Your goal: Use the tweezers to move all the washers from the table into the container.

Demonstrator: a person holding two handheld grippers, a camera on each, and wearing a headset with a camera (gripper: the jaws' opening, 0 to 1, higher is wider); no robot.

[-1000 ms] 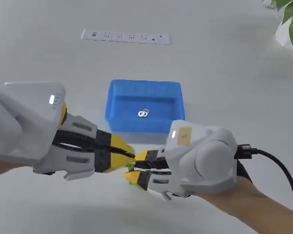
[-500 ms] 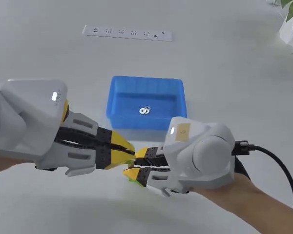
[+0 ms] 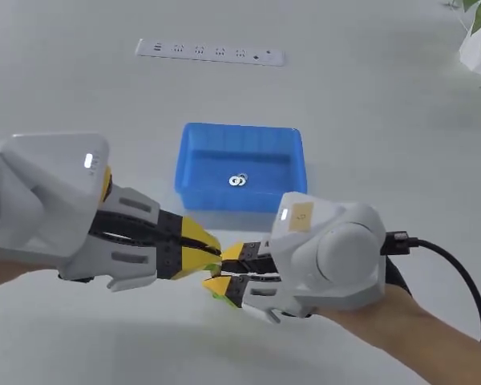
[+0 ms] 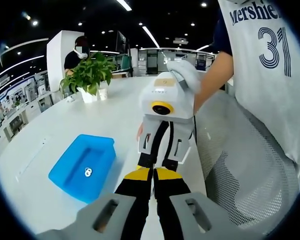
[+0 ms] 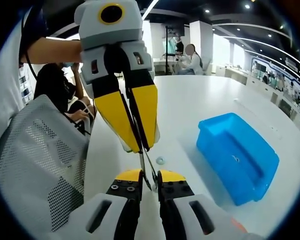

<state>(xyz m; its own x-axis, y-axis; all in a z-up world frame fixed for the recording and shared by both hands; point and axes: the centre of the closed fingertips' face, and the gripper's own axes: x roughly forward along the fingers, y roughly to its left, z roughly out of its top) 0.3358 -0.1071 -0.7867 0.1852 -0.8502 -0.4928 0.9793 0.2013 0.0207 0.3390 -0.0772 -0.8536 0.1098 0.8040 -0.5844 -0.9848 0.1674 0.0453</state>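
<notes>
While two washers (image 3: 237, 181) lie in the blue container (image 3: 194, 160) farther off, the left gripper (image 3: 215, 250), jaws together, clamps the tweezers (image 5: 146, 167). Tip to tip, the right gripper (image 3: 218, 271) nearly closes around them, grip unclear. A loose washer (image 5: 160, 160) lies just beside the tweezers.

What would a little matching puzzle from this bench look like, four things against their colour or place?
Things:
1 container
2 two washers
3 power strip
4 tweezers

Colour or place:
a between yellow-tipped jaws
b white, far across the table
c blue
d inside the container

Pairs: 1-c, 2-d, 3-b, 4-a.
</notes>
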